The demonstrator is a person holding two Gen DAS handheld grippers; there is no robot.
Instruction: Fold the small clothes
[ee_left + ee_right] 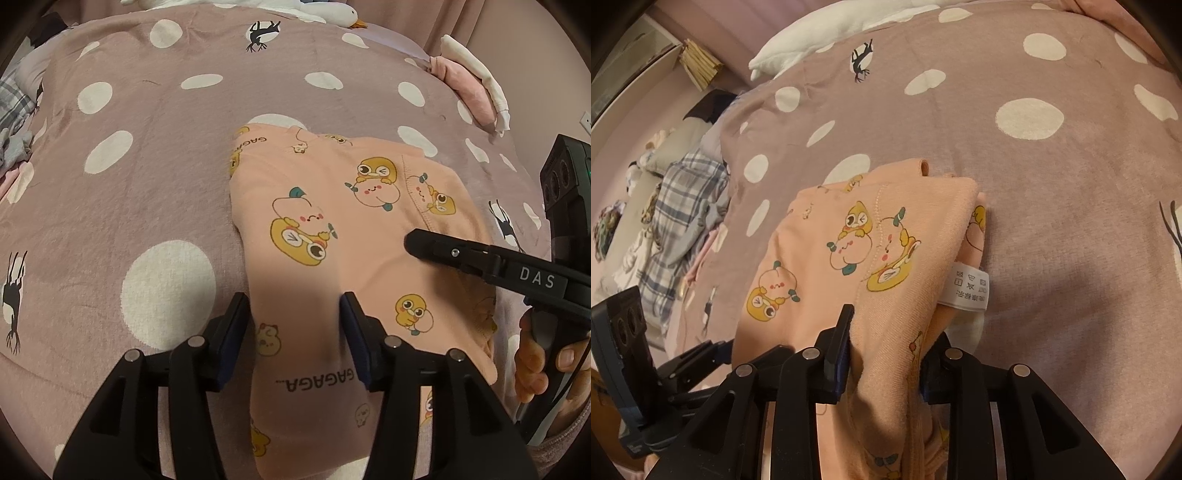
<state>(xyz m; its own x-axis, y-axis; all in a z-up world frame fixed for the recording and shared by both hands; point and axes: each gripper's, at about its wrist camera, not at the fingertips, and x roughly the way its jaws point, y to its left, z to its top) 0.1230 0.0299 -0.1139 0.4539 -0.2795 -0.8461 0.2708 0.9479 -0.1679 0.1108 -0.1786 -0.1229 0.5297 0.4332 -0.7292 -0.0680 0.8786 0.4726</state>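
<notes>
Straddling peach garment [332,229], left claw [297,328] half open, right claw [886,354] pinching it

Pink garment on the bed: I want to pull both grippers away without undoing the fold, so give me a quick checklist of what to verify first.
1. Left gripper released: ok, fingers stand apart from the pink garment, cloth only lying between them.
2. Right gripper released: cannot tell, cloth bunches between its fingers and contact is unclear.
3. Garment folded over: ok, doubled layers show in the right wrist view.
4. Care label tucked in: not ok, it sticks out at the edge.
5. Garment lying on the blanket: ok.
6. Edges aligned: cannot tell.
</notes>
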